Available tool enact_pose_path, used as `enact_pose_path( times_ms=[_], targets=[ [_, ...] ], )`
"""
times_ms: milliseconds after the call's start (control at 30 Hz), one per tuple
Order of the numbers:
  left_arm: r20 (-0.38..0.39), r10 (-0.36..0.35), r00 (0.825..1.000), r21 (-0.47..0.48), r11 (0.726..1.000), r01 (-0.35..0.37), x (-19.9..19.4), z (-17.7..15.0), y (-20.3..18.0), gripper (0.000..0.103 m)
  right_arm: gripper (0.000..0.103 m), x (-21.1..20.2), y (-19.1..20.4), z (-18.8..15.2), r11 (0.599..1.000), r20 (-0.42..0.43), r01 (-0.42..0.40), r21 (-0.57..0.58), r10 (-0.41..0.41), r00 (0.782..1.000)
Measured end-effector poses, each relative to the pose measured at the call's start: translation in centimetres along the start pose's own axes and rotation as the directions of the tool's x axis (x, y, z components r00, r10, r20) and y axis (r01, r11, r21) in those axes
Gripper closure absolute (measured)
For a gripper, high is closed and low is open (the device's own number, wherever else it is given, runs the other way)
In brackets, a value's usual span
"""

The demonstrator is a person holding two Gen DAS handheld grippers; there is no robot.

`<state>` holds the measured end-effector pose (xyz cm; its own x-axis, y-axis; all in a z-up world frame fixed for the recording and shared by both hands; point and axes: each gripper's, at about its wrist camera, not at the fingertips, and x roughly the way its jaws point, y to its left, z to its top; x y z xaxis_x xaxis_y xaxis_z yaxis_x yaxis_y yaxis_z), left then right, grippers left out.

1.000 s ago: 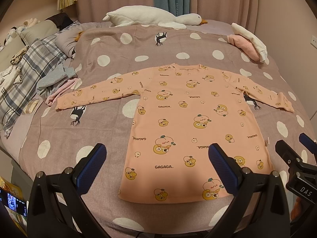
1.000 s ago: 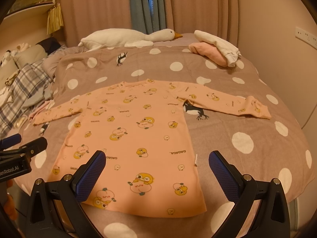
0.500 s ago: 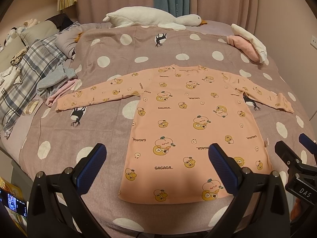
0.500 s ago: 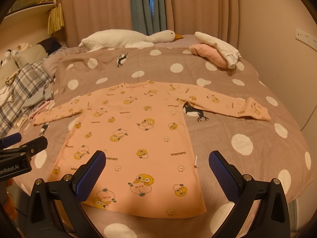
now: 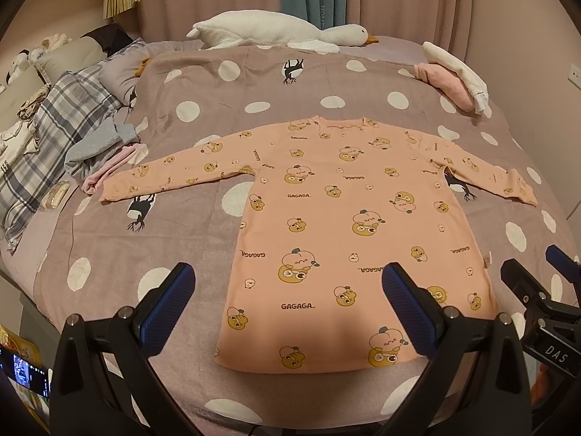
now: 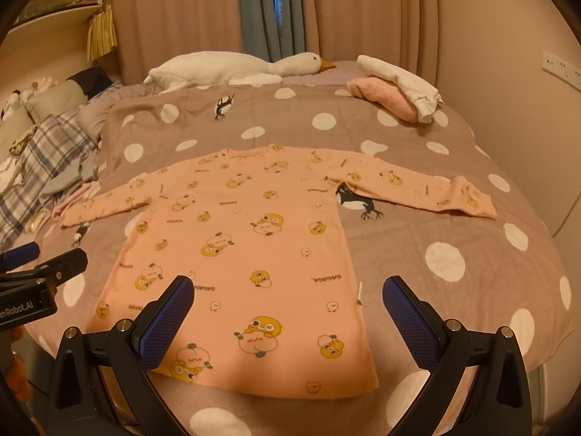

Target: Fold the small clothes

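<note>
Peach shirt (image 5: 348, 232) lies flat (sleeves outspread) on spotted blanket (image 5: 174, 225).

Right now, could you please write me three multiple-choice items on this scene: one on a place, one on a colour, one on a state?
1. Where does the plush goose lie?
A. at the far edge of the bed, by the curtains
B. on the shirt
C. on the floor

2. What colour is the long-sleeved shirt?
A. grey
B. peach-orange
C. blue

3. How does the shirt lie on the polka-dot bedspread?
A. folded in half
B. bunched in a heap
C. spread flat, both sleeves out

Answers:
1 A, it rests beyond the shirt, under the curtains.
2 B, peach-orange with cartoon prints.
3 C, no fold shows; the left gripper and right gripper hang open, holding nothing.
</note>
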<state>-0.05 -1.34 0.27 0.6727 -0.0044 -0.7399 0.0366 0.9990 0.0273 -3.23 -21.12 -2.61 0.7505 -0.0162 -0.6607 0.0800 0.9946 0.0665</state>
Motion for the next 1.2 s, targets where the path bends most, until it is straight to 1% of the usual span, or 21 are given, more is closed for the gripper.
enact_pose_path(
  times_ms=[433, 533, 600, 667, 733, 800, 867, 933, 967, 1000, 1033, 1067, 1100, 1133, 1200],
  targets=[
    [-0.011, -0.011, 1.000, -0.002, 1.000, 0.011, 0.8, -0.5, -0.2, 0.000, 0.000, 0.3, -0.2, -0.1, 1.000, -0.007, 0.000, 0.003, 0.000, 1.000],
    [-0.018, -0.029, 0.999, 0.002, 1.000, 0.029, 1.6, -0.7, -0.3, 0.000, 0.000, 0.8, -0.6, -0.3, 1.000, -0.017, -0.009, 0.015, 0.009, 1.000],
    [-0.033, -0.045, 0.998, -0.005, 0.999, 0.045, 2.5, -1.1, -0.2, 0.000, 0.000, 1.1, -1.0, -0.4, 0.998, -0.024, -0.047, 0.042, 0.048, 0.999],
    [-0.045, -0.064, 0.997, -0.015, 0.998, 0.064, 3.5, -1.3, -0.1, 0.000, 0.000, 1.4, -1.8, -0.6, 0.988, -0.025, -0.127, 0.090, 0.130, 0.991],
    [-0.089, -0.106, 0.990, -0.034, 0.994, 0.103, 5.0, -1.7, 0.0, 0.000, 0.000, 1.9, -3.0, -1.0, 0.968, -0.017, -0.206, 0.142, 0.210, 0.977],
    [-0.141, -0.175, 0.974, -0.066, 0.984, 0.167, 6.6, -1.9, 0.0, 0.000, 0.000, 2.6, -4.4, -1.5, 0.951, -0.015, -0.241, 0.193, 0.248, 0.969],
    [-0.179, -0.268, 0.947, -0.118, 0.961, 0.249, 7.9, -2.2, 0.1, 0.000, 0.000, 3.3, -5.5, -1.8, 0.939, -0.019, -0.242, 0.244, 0.254, 0.967],
    [-0.193, -0.385, 0.903, -0.197, 0.916, 0.348, 8.9, -2.5, 0.4, 0.000, 0.000, 4.3, -7.8, -2.3, 0.913, -0.017, -0.243, 0.328, 0.263, 0.965],
    [-0.191, -0.434, 0.881, -0.236, 0.891, 0.388, 9.3, -2.6, 0.5, 0.000, 0.000, 4.8, -9.2, -2.5, 0.893, -0.011, -0.245, 0.377, 0.269, 0.963],
    [-0.184, -0.484, 0.855, -0.279, 0.860, 0.427, 9.8, -2.7, 0.7, 0.000, 0.000, 5.2, -10.4, -2.7, 0.876, -0.006, -0.246, 0.415, 0.273, 0.962],
    [-0.180, -0.505, 0.844, -0.299, 0.846, 0.442, 10.1, -2.7, 0.7, 0.000, 0.000, 5.5, -11.6, -2.9, 0.854, 0.004, -0.249, 0.458, 0.278, 0.961],
    [-0.175, -0.518, 0.837, -0.313, 0.836, 0.451, 10.3, -2.6, 0.7, 0.000, 0.000, 5.9, -13.1, -3.1, 0.830, 0.015, -0.245, 0.502, 0.274, 0.962],
    [-0.173, -0.516, 0.839, -0.316, 0.836, 0.449, 10.5, -2.5, 0.6, 0.000, 0.000, 6.3, -14.5, -3.2, 0.812, 0.025, -0.232, 0.536, 0.260, 0.965],
    [-0.171, -0.509, 0.844, -0.312, 0.840, 0.444, 10.7, -2.3, 0.5, 0.000, 0.000, 6.7, -15.9, -3.2, 0.797, 0.037, -0.219, 0.563, 0.241, 0.970],
    [-0.169, -0.500, 0.849, -0.306, 0.846, 0.438, 10.9, -1.9, 0.2, 0.000, 0.000, 7.2, -18.4, -3.0, 0.774, 0.061, -0.194, 0.602, 0.198, 0.978]
  ],
)
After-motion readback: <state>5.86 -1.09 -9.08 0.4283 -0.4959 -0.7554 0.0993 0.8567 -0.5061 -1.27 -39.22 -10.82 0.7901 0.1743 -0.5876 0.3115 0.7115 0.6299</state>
